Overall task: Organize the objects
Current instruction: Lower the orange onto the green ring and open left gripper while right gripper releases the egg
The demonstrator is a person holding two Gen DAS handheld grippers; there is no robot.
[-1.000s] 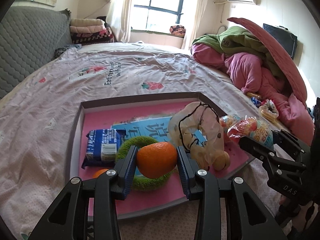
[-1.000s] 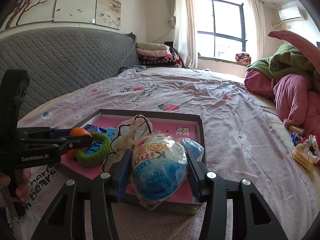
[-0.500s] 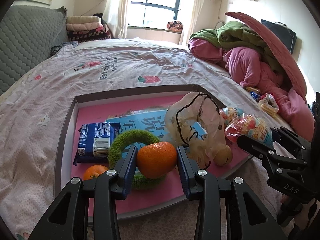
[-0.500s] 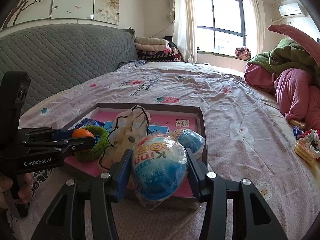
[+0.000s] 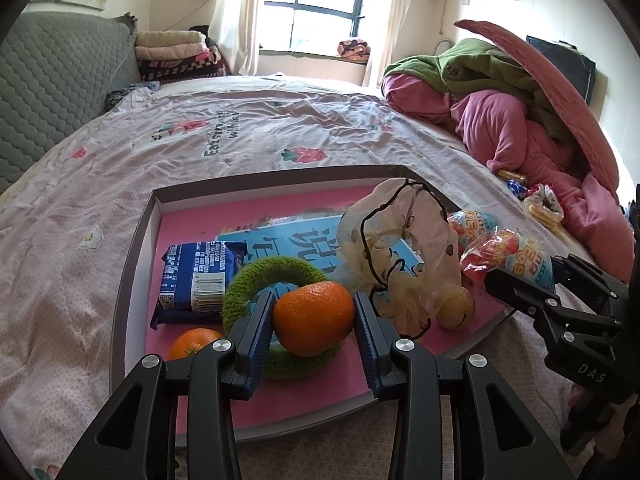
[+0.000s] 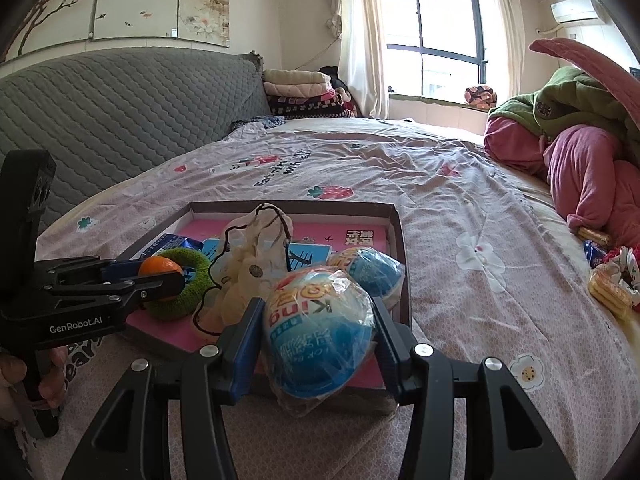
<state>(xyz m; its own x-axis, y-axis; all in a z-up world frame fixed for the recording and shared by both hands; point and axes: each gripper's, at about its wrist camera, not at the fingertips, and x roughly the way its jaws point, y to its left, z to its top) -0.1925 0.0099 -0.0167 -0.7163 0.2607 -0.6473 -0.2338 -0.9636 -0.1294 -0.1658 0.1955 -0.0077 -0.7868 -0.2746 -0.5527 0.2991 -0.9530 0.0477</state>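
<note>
An orange point(image 5: 313, 317) is pinched between the fingers of the left claw point(image 5: 314, 320) and held above the near part of the shallow tray point(image 5: 132, 264) on the bed point(image 5: 240, 132), over a green fuzzy ring point(image 5: 256, 276). A blue-and-white wrapped ball point(image 6: 319, 336) is clamped in the right claw point(image 6: 318, 340) at the tray's near right corner. A second orange point(image 5: 192, 342), a blue snack packet point(image 5: 196, 276) and a crumpled plastic bag point(image 5: 400, 252) are seen lying in the tray.

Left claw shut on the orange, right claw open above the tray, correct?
Not quite. The right claw is shut on the wrapped blue egg toy, per the right wrist view. The left claw does grip the orange.
</note>
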